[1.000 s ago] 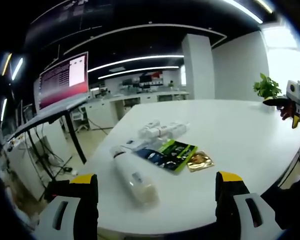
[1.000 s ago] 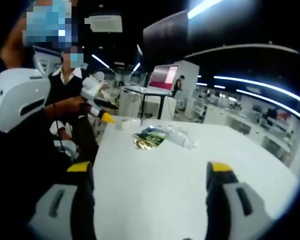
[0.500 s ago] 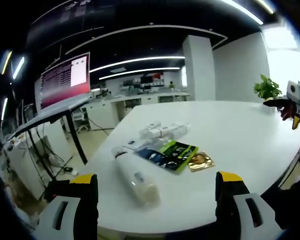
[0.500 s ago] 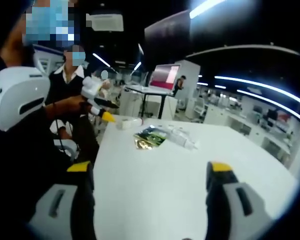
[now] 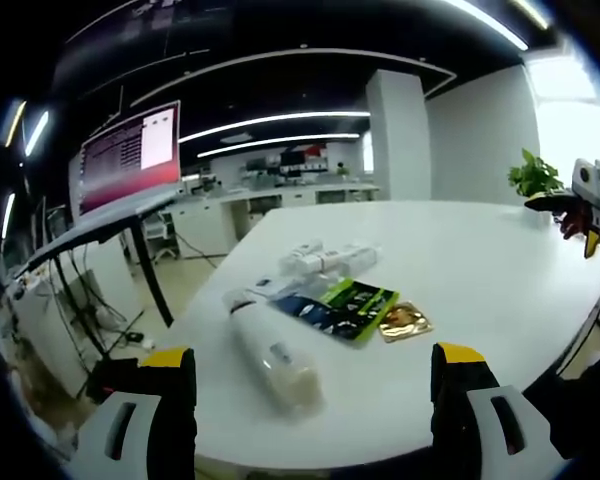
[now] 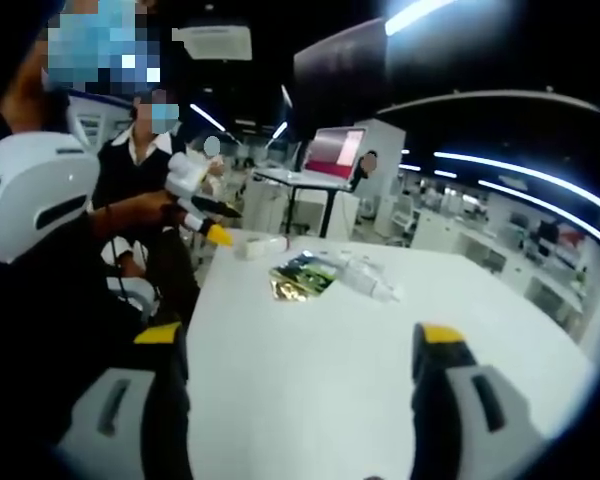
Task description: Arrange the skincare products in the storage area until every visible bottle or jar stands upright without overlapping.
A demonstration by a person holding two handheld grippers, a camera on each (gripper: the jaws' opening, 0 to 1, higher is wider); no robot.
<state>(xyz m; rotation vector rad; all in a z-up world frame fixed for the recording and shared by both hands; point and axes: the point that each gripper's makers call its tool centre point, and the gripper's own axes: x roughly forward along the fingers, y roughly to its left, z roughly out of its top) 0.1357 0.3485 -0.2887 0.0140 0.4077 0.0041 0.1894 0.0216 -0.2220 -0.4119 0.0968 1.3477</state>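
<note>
Both tongs, left (image 5: 305, 385) & right (image 6: 298, 365), spread, empty. Next: approach long pale cylindrical bottle (image 5: 270, 357) lying on white surface (image 5: 480, 270), grip mid-body, stand upright.

White counter (image 5: 500, 270) is carrying a small cluster of items near its left edge in the left gripper view. A pale bottle (image 5: 272, 358) is lying on its side, cap pointing away. Just beside it a dark blue sachet (image 5: 308, 310), a green sachet (image 5: 356, 300) and a gold sachet (image 5: 402, 320) are lying flat, partly overlapping. Behind them several white tubes (image 5: 325, 260) are lying in a heap. In the right gripper view the sachets (image 6: 302, 276) are lying mid-counter.
</note>
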